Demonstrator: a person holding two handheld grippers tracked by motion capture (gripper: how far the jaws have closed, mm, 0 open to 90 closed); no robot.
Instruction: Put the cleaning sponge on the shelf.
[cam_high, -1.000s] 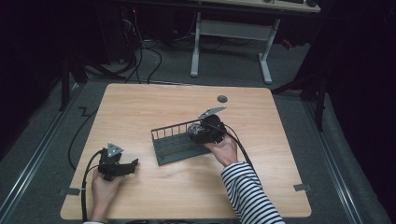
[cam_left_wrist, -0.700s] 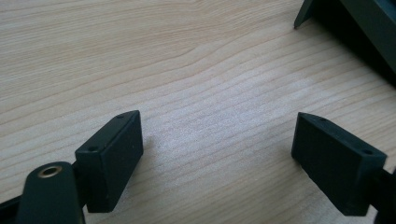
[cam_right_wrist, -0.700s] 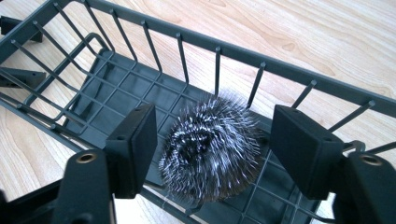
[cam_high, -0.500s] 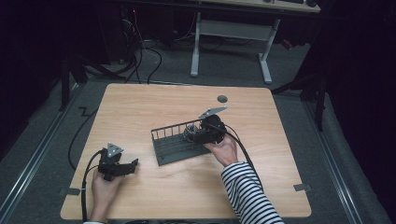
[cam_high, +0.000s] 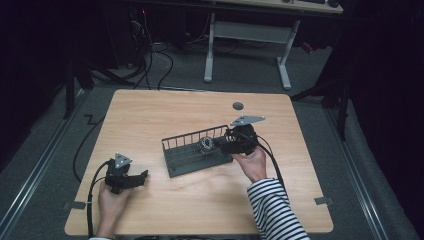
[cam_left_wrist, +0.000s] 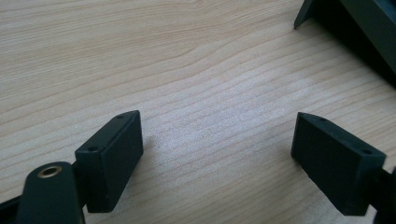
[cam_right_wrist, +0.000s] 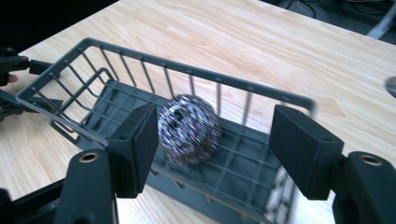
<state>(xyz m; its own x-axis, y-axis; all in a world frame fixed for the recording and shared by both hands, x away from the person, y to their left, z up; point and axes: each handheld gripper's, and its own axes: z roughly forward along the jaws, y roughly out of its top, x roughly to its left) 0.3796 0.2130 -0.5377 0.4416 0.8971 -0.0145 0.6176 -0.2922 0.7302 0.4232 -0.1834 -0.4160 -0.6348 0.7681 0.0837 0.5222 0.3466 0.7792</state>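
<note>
At the centre of the high view, your right gripper (cam_high: 223, 145) hangs with jaws spread wide, released, over the dark wire basket (cam_high: 186, 161), where a steel-wool scrubber (cam_right_wrist: 188, 129) lies between its jaws. In the lower left, your left gripper (cam_high: 141, 178) rests on the wooden table (cam_high: 150, 112), jaws apart, holding nothing.

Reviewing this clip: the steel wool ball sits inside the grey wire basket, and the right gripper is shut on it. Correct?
Not quite. The steel wool ball does sit inside the grey wire basket, but the right gripper is open: in the right gripper view its jaws stand wide apart, with a clear gap between the ball and the far jaw, so nothing is clamped.
</note>
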